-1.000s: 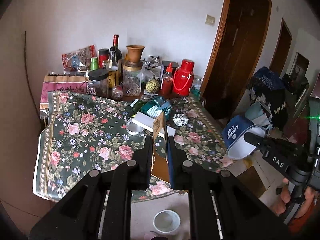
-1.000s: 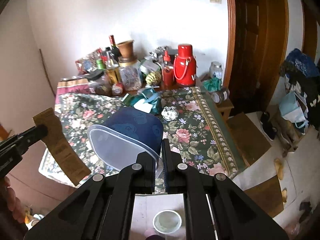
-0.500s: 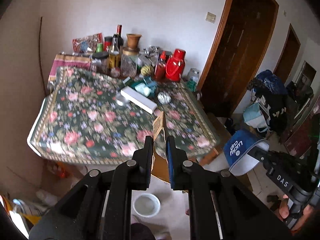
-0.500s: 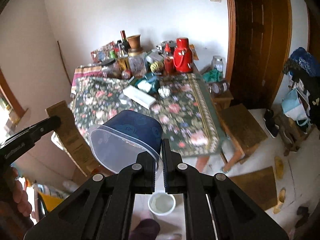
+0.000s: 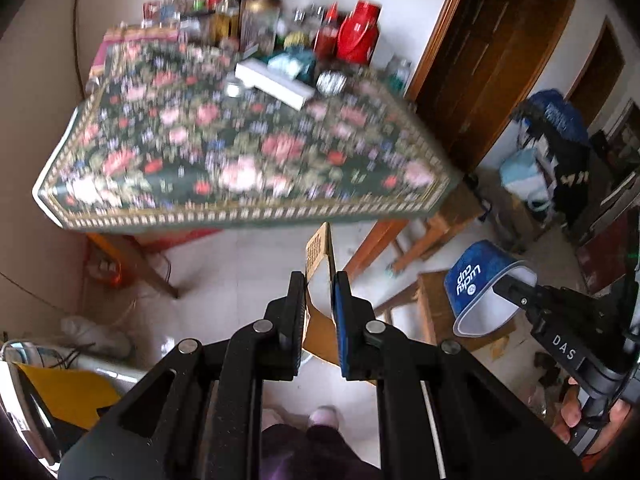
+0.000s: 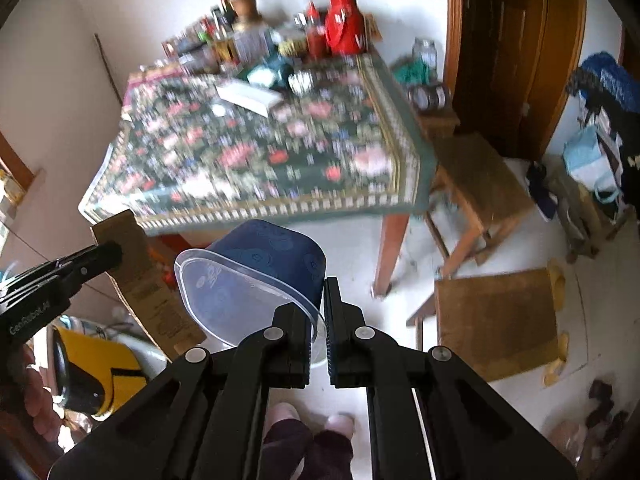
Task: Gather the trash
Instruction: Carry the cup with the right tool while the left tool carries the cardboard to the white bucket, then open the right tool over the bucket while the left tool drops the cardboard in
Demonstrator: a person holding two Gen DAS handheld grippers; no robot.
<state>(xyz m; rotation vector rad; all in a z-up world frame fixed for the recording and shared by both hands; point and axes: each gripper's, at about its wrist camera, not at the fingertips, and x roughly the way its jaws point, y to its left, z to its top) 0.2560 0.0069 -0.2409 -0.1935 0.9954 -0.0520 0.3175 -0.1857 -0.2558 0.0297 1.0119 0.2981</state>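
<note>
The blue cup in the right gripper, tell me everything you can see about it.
The blue cup is a squarish, rounded tub with a faint pattern, white "Lucky cup" lettering and a clear plastic lid. It is tipped sideways, held in the air away from the table. The right gripper pinches its rim; nothing else touches it.

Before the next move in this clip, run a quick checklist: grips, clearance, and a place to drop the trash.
1. Left gripper shut on the brown cardboard piece: ok.
2. Right gripper shut on the blue plastic cup, pinched at its clear rim: ok.
3. Both items clear of the floral table, held over the floor: ok.
4. White round container on the floor, mostly hidden behind the fingers; whether it is the bin: cannot tell.
5. Trash left on the table, white box and foil ball: not ok.
</note>
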